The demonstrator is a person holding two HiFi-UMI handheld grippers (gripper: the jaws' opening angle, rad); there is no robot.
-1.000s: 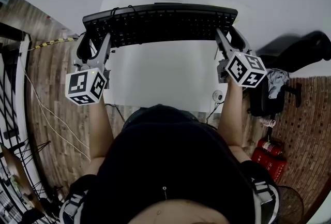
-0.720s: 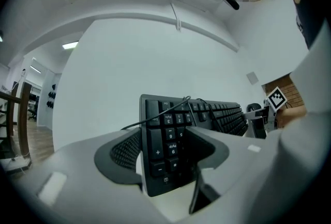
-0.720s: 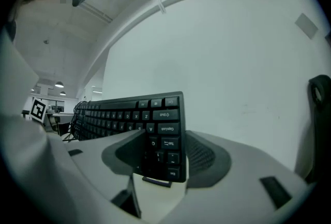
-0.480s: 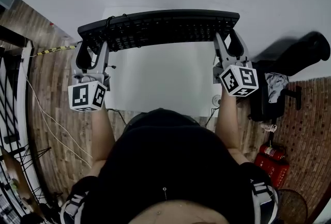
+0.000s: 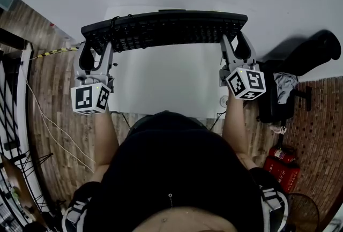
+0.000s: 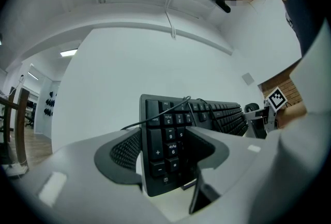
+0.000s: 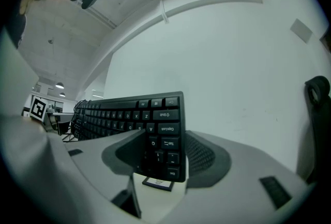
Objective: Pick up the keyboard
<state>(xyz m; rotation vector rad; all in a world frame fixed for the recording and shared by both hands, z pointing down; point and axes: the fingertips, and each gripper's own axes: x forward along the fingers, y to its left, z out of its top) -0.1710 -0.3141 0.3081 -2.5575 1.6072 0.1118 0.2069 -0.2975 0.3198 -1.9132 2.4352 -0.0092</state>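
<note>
The keyboard (image 5: 166,27) is a long, black, full-size board with low dark keys and pale lettering. A thin black cable (image 6: 155,113) loops over its number-pad end. It is held up crosswise in front of the person, key face upward and tipped toward them. It is over the far part of the white tabletop (image 5: 161,83), and its number-pad end reaches out past the tabletop's left edge, over the wooden floor (image 5: 53,81). In both gripper views its ends stand out against the pale wall and look clear of the surface below.

The left gripper (image 5: 97,50) has the number-pad end. In the left gripper view its jaws stand wide apart, with the short end of the board between them. The ribbed dark pad of one jaw lies against one long edge, and the other jaw bears on the opposite side, partly over the keys.

The right gripper (image 5: 236,43) has the other end, where the Shift, Caps Lock and Tab keys are. Its jaws are also spread to the board's width and clamp it from both long edges, with the pads touching the case.

Both marker cubes point back toward the person, who wears a dark top.
</note>
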